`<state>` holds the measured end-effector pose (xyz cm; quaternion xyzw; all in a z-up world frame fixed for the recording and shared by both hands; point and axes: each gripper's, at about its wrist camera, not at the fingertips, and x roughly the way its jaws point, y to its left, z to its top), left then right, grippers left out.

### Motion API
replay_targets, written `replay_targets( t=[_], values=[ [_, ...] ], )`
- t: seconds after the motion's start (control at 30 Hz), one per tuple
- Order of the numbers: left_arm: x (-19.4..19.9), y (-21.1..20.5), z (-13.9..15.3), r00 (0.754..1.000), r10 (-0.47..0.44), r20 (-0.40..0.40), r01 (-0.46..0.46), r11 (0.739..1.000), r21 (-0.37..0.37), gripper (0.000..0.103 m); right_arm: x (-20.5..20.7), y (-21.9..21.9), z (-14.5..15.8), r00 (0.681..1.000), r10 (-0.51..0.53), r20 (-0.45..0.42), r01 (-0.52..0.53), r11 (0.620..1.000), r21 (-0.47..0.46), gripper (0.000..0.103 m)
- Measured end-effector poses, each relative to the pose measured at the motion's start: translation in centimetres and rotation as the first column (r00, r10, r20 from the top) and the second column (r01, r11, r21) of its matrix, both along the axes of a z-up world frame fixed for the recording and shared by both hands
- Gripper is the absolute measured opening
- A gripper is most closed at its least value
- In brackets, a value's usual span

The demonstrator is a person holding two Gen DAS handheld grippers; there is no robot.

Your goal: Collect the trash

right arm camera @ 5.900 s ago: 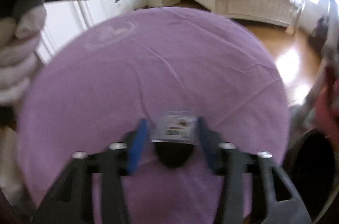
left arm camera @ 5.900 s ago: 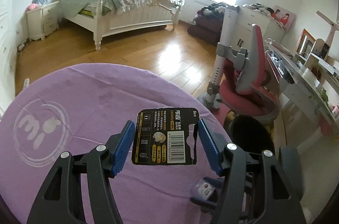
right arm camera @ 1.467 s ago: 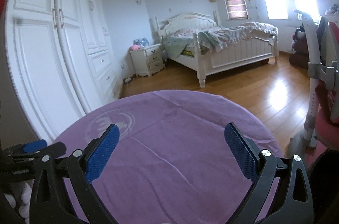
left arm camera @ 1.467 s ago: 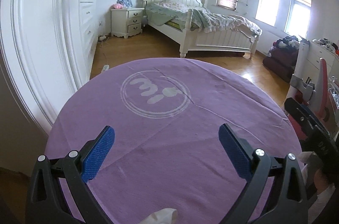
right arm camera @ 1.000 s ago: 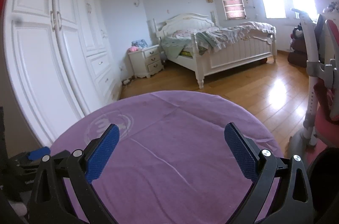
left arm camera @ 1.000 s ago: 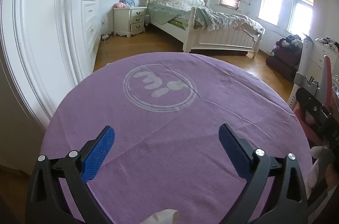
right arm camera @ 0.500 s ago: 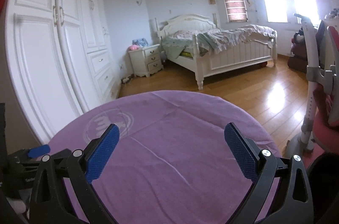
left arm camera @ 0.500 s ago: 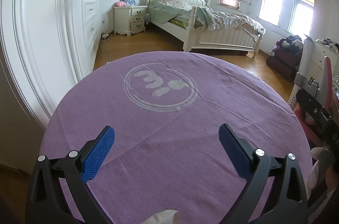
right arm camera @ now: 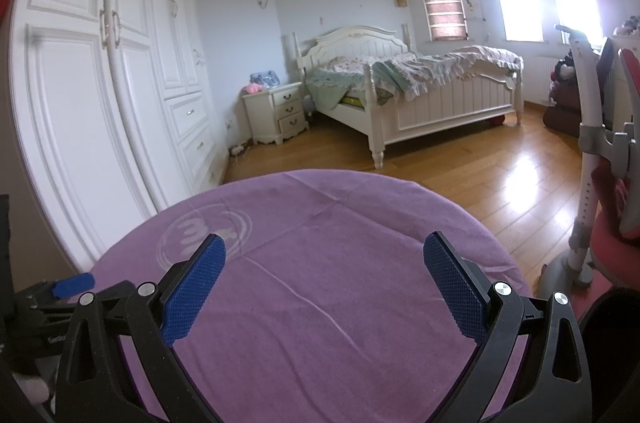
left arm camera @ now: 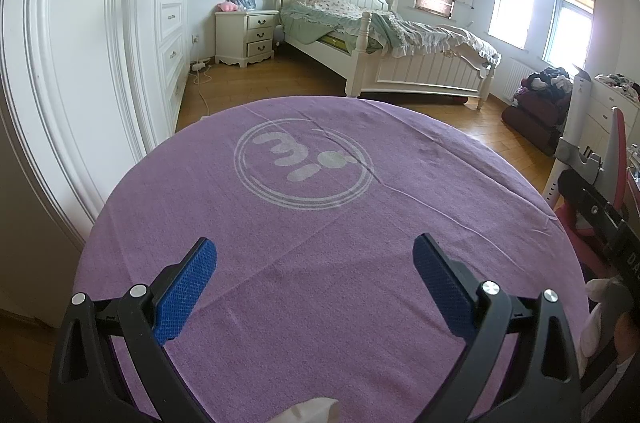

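Both claws are spread wide and carry nothing: the left gripper [left arm camera: 315,265] hangs over the near part of the round table [left arm camera: 500,223] with its purple cloth, on the near side of the white circular logo [left arm camera: 303,165], and the right gripper [right arm camera: 325,265] hovers over the same cloth with the logo beyond its left finger. No trash shows anywhere on the cloth in either view, so by the look of it the table's share of the task is done or nearly so; the likely trash container is the dark rounded shape [right arm camera: 608,355] just off the table's right edge, but it is cut by the frame and I cannot tell what it is or what it holds. A risk from here is calling the job finished while something lies unseen: the table's nearest strip is hidden under both gripper bodies, and a pale crumpled scrap [left arm camera: 312,411] at the bottom edge of the left view, just nearer than the table's front rim, is cropped so hard that it could be tissue, a glove or cloth. Reaching blindly for it could snag and drag the tablecloth. The other gripper appears only as a dark sliver at each view's margin.
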<state>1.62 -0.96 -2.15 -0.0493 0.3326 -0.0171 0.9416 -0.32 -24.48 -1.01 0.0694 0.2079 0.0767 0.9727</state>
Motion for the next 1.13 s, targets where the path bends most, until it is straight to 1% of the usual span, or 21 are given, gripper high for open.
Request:
replay_targets(
  t=[0.87, 1.13],
  values=[
    [-0.03, -0.35, 0.09, 1.000, 0.002, 0.006, -0.002, 1.000, 0.000, 0.098, 0.02, 0.12, 0.12, 1.000, -0.001, -0.002, 0.001, 1.000, 0.000, 0.098],
    [-0.06, -0.05, 0.03, 1.000, 0.005, -0.002, -0.005, 1.000, -0.021, 0.098, 0.04, 0.06, 0.18, 1.000, 0.000, -0.002, 0.000, 1.000, -0.002, 0.098]
  ],
)
